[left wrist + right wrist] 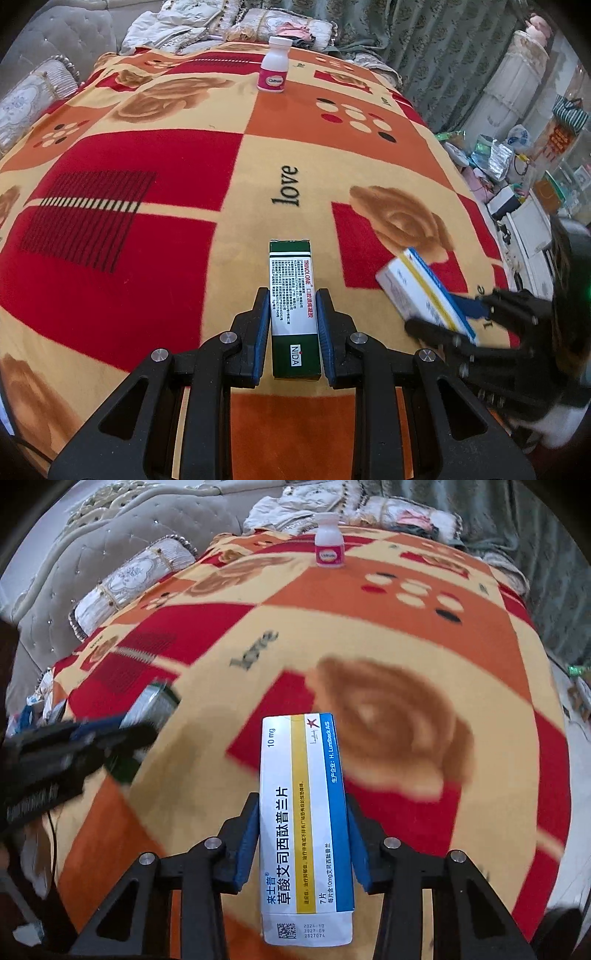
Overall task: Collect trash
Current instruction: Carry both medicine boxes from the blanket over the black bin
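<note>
On the left, the left tool (292, 325) pinches a long green-and-white cardboard medicine box (293, 310) between its blue pads (261, 332), gripping its near half so the far half juts forward over the patterned fleece blanket (147, 184) covering the bed. Whether the box is lifted clear or brushing the blanket cannot be told from the left wrist view.

In the middle distance, a small white plastic pill bottle with a pink label (273, 64) stands upright near the blanket's far edge, well apart from both tools and not yet collected.

On the right, the right tool (301, 834) clamps a white, yellow and blue cardboard tablet box (304, 819) by its long sides; that box looks raised above the blanket.

Risks, as I judge them: both cartons are light and thin-walled, so a hard squeeze could crush them, while smooth card may slide from the pads during a quick swing. With 2 tools already full, the bottle needs another trip, and on soft fleece a nudge could tip it over.
</note>
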A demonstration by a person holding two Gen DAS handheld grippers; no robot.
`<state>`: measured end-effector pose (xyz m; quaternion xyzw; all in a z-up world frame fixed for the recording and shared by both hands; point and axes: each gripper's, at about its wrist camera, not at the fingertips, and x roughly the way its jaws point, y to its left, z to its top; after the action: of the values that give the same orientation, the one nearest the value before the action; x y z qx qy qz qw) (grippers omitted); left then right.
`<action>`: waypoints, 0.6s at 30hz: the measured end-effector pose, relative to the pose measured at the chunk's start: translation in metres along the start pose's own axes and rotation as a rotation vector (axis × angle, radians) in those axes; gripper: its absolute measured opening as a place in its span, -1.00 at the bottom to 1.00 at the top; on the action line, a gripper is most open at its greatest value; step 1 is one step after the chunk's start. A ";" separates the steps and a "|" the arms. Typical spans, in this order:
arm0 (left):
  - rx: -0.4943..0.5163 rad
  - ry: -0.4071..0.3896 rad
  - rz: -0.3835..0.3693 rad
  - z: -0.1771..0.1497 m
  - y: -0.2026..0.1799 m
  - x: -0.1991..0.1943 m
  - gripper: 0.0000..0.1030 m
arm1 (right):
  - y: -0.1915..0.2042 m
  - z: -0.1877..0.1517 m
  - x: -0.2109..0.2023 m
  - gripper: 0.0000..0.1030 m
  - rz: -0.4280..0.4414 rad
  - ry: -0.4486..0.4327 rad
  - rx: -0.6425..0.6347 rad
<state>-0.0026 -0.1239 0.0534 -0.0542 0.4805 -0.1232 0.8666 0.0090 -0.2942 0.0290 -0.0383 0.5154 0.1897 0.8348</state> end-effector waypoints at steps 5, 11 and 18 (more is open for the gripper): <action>0.016 0.004 -0.003 -0.010 -0.007 -0.004 -0.57 | 0.008 -0.020 -0.007 -0.18 -0.020 -0.025 0.024; 0.030 0.002 0.003 -0.021 -0.011 -0.012 -0.57 | 0.011 -0.021 -0.006 -0.18 -0.044 -0.063 0.042; 0.043 0.002 0.000 -0.031 -0.020 -0.016 -0.57 | 0.011 -0.032 -0.028 -0.20 -0.032 -0.105 0.084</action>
<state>-0.0405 -0.1380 0.0542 -0.0355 0.4787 -0.1336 0.8670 -0.0335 -0.3002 0.0401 -0.0012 0.4777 0.1564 0.8645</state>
